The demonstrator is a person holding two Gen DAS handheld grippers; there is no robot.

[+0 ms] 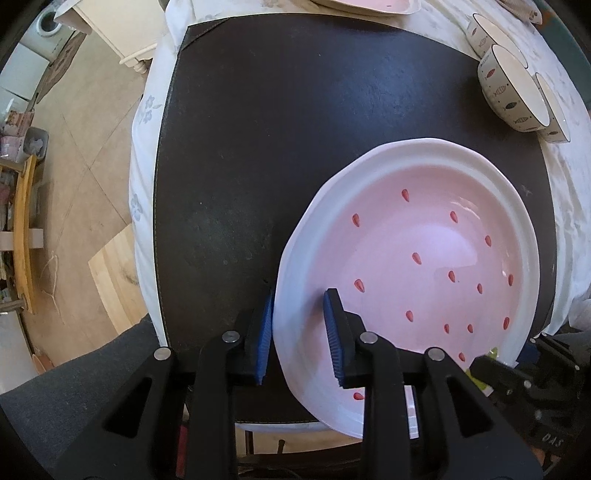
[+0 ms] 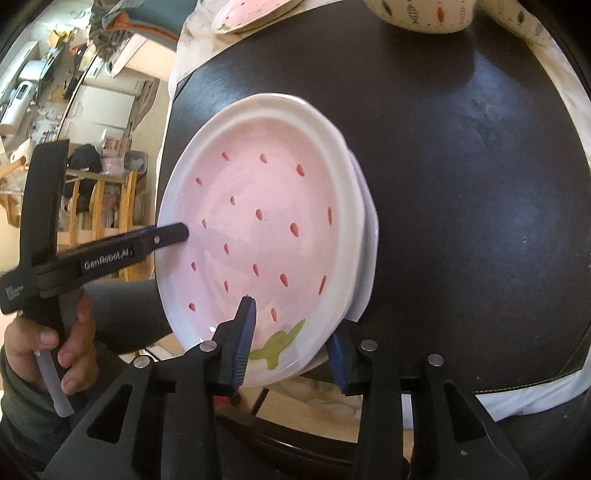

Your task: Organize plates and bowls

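Pink plate (image 1: 424, 251) with red seed marks and a white rim lies on the black mat (image 1: 277, 147), on top of another white-rimmed plate (image 2: 369, 236) whose edge shows beneath it. The left gripper (image 1: 299, 332) straddles the plate's rim, one blue pad outside and one over the pink well; whether the pads press on it I cannot tell. The right gripper (image 2: 291, 350) stands spread about the near rim by the green leaf mark (image 2: 280, 343), pads apart from the china. Three fish-patterned bowls (image 1: 513, 88) sit in a row at the mat's far corner, and a further pink plate (image 2: 251, 14) lies beyond the mat on the white cloth (image 1: 144, 184). A hand (image 2: 51, 343) holds the left gripper's handle
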